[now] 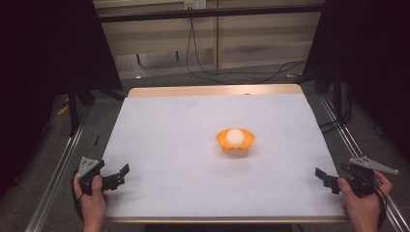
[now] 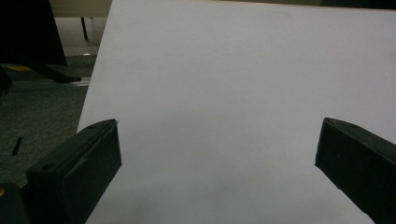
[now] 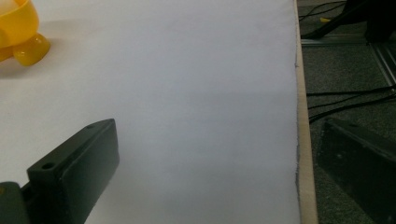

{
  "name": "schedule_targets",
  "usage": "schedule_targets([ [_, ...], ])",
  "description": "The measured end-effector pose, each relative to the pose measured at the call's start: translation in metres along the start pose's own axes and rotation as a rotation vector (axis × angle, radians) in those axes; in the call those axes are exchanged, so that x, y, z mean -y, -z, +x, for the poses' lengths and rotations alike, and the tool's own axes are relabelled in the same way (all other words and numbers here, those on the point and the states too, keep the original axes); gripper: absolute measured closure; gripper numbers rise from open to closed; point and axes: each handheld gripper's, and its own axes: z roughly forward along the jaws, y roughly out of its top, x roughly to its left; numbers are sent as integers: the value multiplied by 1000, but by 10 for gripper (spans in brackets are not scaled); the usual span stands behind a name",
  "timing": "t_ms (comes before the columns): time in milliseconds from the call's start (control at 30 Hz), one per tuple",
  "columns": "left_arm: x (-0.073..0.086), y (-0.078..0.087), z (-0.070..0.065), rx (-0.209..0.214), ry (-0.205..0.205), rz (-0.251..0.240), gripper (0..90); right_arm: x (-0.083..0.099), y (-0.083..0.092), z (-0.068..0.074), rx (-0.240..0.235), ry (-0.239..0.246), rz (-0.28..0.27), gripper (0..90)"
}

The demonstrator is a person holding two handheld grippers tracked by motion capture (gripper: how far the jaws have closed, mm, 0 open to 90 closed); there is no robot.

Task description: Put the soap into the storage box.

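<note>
An orange footed bowl [image 1: 235, 141] stands right of the table's middle, with a white ball [image 1: 235, 136] resting in it. One corner of the bowl [image 3: 16, 35] appears at the top left of the right gripper view. My left gripper [image 1: 118, 176] is held at the table's near left edge, jaws wide apart, open and empty [image 2: 217, 154]. At the near right edge my right gripper [image 1: 323, 180] is also open with nothing between its jaws [image 3: 217, 154]. Both grippers sit far from the bowl.
A white sheet [image 1: 193, 145] covers the wooden table [image 1: 212, 90]. Metal rails [image 1: 58, 164] run along both sides on the carpeted floor. Black cables [image 1: 232, 72] lie on the floor beyond the far edge, and dark curtains hang at both sides.
</note>
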Motion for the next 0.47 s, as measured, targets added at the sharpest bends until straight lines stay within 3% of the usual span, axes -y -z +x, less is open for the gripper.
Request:
schedule_targets([
  [167, 0, 0, 0, 1, 2, 0, 1, 4, 3, -2, -24, 4, -24, 0],
  [467, 0, 0, 0, 3, 2, 4, 1, 7, 3, -1, -22, 23, -32, 0],
])
